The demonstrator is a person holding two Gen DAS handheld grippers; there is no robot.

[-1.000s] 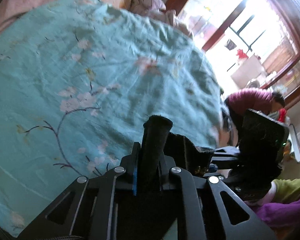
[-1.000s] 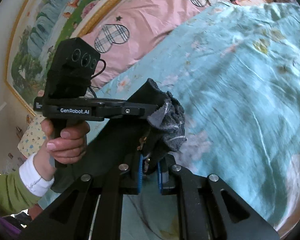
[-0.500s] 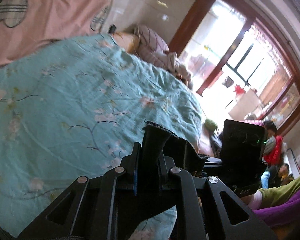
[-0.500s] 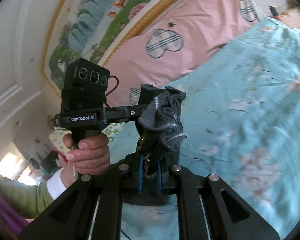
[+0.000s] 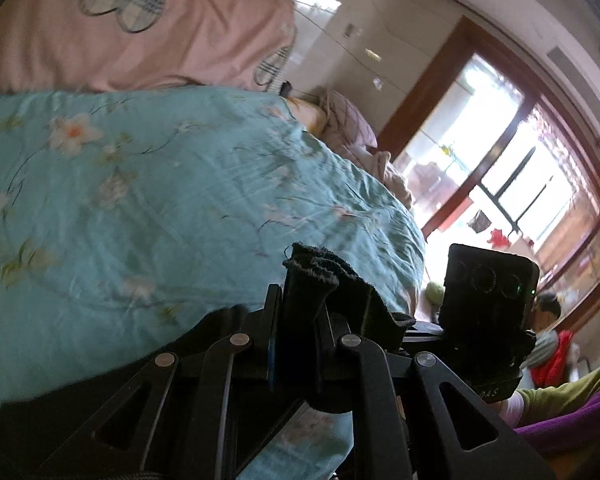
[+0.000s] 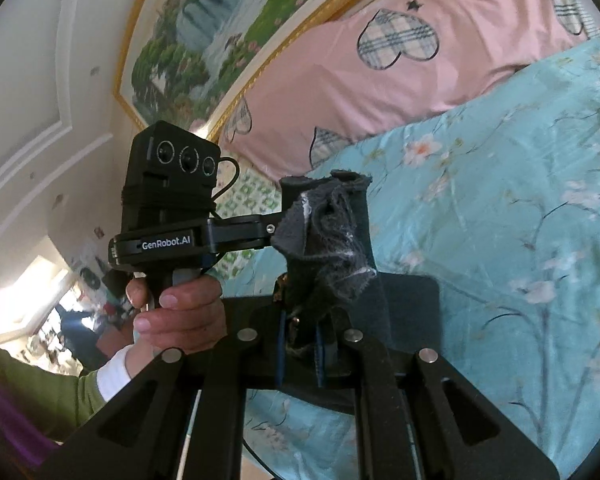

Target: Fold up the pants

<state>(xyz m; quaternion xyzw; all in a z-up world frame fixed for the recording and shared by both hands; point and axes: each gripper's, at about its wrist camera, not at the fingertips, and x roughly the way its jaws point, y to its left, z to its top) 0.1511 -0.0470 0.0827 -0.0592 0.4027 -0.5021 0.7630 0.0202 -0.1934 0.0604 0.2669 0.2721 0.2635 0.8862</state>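
The dark pants (image 5: 312,280) are pinched at an edge in my left gripper (image 5: 296,344), which is shut on the cloth and held above the bed. My right gripper (image 6: 300,344) is shut on another bunched edge of the same pants (image 6: 328,240), grey on the inside. Dark cloth hangs below both grippers (image 6: 412,312). The two grippers are close side by side: the right one shows in the left wrist view (image 5: 488,312), the left one in the right wrist view (image 6: 172,200), held by a hand (image 6: 180,312).
A turquoise floral bedspread (image 5: 140,200) covers the bed below. Pink pillows with plaid hearts (image 6: 400,64) lie along the headboard under a framed landscape painting (image 6: 220,28). A bright window with a dark red frame (image 5: 520,160) and a person (image 5: 548,312) are at the right.
Both grippers have risen and tilted up with the pants: the views now show the pillows, wall and window instead of mostly bedspread. Both stay shut on the cloth.
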